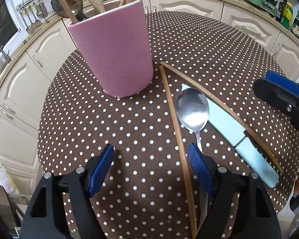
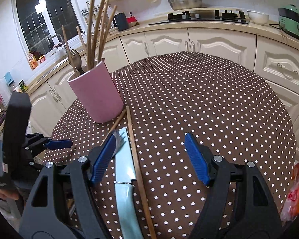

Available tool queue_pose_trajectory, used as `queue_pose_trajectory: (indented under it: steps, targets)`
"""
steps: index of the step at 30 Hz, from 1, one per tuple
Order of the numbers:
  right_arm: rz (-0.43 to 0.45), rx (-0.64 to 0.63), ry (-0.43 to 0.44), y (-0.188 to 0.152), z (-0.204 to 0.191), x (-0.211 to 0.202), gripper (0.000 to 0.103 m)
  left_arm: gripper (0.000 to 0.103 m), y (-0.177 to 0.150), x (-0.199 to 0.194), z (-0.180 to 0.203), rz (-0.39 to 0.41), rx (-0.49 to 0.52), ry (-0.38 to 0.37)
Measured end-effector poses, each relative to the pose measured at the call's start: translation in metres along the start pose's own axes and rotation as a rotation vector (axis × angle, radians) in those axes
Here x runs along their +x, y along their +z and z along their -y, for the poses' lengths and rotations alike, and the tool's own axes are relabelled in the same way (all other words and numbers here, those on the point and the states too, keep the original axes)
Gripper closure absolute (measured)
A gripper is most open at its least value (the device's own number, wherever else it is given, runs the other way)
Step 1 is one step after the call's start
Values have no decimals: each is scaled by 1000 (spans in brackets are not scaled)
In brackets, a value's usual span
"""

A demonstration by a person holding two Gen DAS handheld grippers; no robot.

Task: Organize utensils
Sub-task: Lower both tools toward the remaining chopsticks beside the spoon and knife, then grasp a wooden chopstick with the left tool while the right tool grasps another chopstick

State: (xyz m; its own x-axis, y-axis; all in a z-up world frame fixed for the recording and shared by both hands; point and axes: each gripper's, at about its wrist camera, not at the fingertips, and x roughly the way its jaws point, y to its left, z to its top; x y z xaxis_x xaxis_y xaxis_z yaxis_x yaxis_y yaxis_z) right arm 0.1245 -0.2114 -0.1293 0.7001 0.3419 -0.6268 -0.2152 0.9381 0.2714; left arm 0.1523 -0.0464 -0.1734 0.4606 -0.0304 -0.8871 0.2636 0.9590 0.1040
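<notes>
Pink and upright, the utensil holder (image 1: 113, 53) stands near the tabletop's (image 1: 219, 45) left edge on the brown dotted cloth, with wooden sticks and a dark spoon rising out of it. Beside its base, toward the near edge, lie two loose chopsticks (image 1: 177, 125) splayed in a V, a steel spoon (image 1: 192, 111) between them, and a pale blue knife (image 1: 247, 149) under the right-hand stick. The left gripper (image 1: 151, 171) hangs over the cloth, fingers spread wide and empty. The right gripper (image 2: 149, 159) is also wide apart and empty, its left finger just above the knife blade.
</notes>
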Motion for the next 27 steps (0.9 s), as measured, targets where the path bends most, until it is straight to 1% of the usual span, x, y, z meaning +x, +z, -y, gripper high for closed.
queue_pose_trajectory:
  steps: [3,5,6,8,9,11,12,13,15,18,20,22,23,26,27]
  targets:
    - [-17,1,-2,-2,6,1,32,28,3,6,-6,-6,-32,-18]
    - [-33,-3,-4,-2,8,3,32,28,6,8,-7,-3,-31,-27]
    - [-40,-6,-4,-1,8,5,32,31,7,9,-7,1,-28,-37]
    - [-63,-20,-7,1,7,9,32,53,11,8,-13,14,-25,-82]
    - [-80,-34,-13,2,5,12,32,58,13,9,-12,20,-13,-85]
    - [-121,-64,-34,6,1,20,32,79,14,8,-12,27,-11,-107]
    - [-139,-81,-34,9,-2,24,32,85,14,8,-13,29,-19,-106]
    - [-155,-97,-30,11,-5,28,32,97,13,8,-16,30,-32,-109]
    - [-196,-120,-17,17,-10,38,32,97,11,7,-24,31,-70,-131]
    - [-246,-143,-1,24,-17,52,33,97,2,1,-28,42,-104,-136]
    - [-277,-148,20,30,-21,63,45,97,-6,-3,-31,44,-127,-134]
    - [-306,-151,19,33,-24,72,51,97,-14,-10,-26,44,-126,-120]
    - [-320,-159,12,35,-25,76,54,97,-17,-12,-27,42,-131,-113]
    - [-369,-186,5,37,-29,89,58,97,-27,-17,-32,32,-153,-120]
    - [-373,-192,-1,38,-30,91,59,97,-37,-20,-37,31,-160,-122]
